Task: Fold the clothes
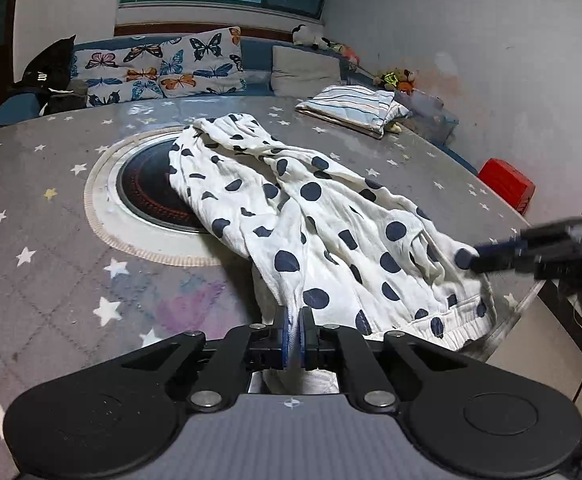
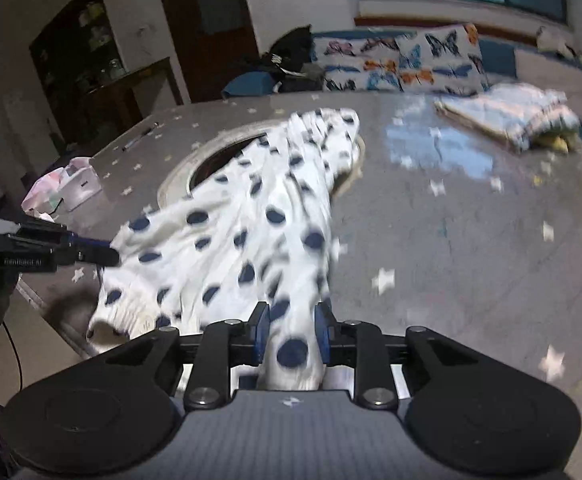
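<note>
A white garment with dark blue dots [image 1: 311, 208] lies crumpled across the grey star-patterned table [image 1: 51, 240] and partly covers the round hob [image 1: 147, 188]. Its elastic waistband [image 1: 455, 326] hangs at the table's near edge. My left gripper [image 1: 294, 322] is shut on a fold of the waistband end; in the right wrist view the left gripper [image 2: 115, 256] shows at the left, pinching the cloth's edge. My right gripper [image 2: 291, 320] is shut on a thick bunch of the garment [image 2: 251, 232], which fills the gap between its pads. In the left wrist view the right gripper [image 1: 467, 258] reaches in from the right.
A folded striped cloth [image 1: 355, 106] lies at the table's far right. Butterfly cushions [image 1: 159, 68] line a bench behind. A red box [image 1: 507, 188] sits past the right edge. A pink and white pack [image 2: 67, 184] and a pen [image 2: 137, 140] lie at the table's left.
</note>
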### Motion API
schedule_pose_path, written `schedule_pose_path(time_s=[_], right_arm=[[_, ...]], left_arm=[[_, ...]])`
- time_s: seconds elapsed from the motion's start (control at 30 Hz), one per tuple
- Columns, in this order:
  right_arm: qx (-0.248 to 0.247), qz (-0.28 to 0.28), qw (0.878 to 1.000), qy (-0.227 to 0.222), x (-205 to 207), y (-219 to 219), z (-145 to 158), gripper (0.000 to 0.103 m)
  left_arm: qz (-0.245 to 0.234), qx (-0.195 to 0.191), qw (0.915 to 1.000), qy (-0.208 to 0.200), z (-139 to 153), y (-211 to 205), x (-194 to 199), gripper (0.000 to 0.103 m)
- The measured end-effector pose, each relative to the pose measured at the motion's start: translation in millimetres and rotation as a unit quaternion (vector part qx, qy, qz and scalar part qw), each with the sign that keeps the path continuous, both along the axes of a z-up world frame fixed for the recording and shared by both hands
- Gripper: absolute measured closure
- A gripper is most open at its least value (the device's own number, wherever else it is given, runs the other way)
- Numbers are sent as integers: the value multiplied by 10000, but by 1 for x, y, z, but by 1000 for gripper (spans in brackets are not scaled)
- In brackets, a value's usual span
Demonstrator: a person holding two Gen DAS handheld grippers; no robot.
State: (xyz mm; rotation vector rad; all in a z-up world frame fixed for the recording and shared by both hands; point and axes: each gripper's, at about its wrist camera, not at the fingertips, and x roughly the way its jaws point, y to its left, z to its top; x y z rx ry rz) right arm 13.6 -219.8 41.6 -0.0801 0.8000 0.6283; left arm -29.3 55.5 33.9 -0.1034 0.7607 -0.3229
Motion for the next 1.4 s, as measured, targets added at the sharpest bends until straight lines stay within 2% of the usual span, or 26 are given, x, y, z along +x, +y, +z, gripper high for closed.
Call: schedule_pose_path(time_s=[0.1,0.13,0.17,0.4,0.57,0.73,0.9,1.1,1.37,1.4], right_arm=[[-97,168,9996,-212,11,12,15,71],[-159,236,9991,-302,18,19,19,71],[-207,302,9986,-385,25,26,23,71],[-400,618,9952,-643,87,76,32,71],[-578,816,9919,-783,140,117,35,71],[-636,934,9911,-700,192,159,27,71],[-900,1072,9882,-627,233,200,5,71],[-976,908,9905,-331,276,230,-31,71],[-1420,725,9862,-445,290,248,-61,73],[-1475,727,9850,-514,290,249,-63,79]], left_arm=[[113,-19,9999,-122,9,5,-1,78],[164,-4,9997,-173,12,6,0,66],[219,16,9995,-226,15,7,1,60],[657,34,9971,-392,22,19,35,62],[731,-161,9969,-240,10,23,75,75],[622,-216,9978,99,-11,21,105,78],[497,-288,9980,271,-24,20,113,78],[470,-368,9974,401,-31,23,119,79],[458,-443,9968,487,-35,26,123,77],[458,-445,9967,495,-35,26,124,77]])
